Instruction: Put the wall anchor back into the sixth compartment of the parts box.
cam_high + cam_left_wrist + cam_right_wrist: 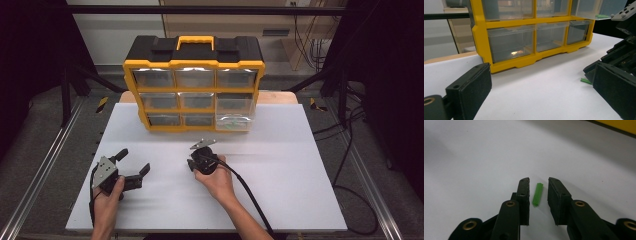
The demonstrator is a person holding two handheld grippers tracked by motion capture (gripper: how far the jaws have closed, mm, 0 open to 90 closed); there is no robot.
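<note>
A small green ribbed plug (pixel 538 194) lies on the white board (pixel 280 165), between the two pads of my right gripper (pixel 539 181). A thin gap shows on each side of it, so the pads do not press it and this gripper is still open. In the high view the right gripper (pixel 193 163) points down at the board's middle. My left gripper (pixel 131 167) rests at the front left with its jaws spread wide and nothing between them. The left gripper view (pixel 541 92) catches the same plug (pixel 586 80) at its right.
A yellow and black drawer cabinet (pixel 194 90) with clear drawers stands at the board's far edge. Its lower right drawer (pixel 234 123) is pulled out, with something green inside (pixel 602 16). Cables trail over the floor at the right.
</note>
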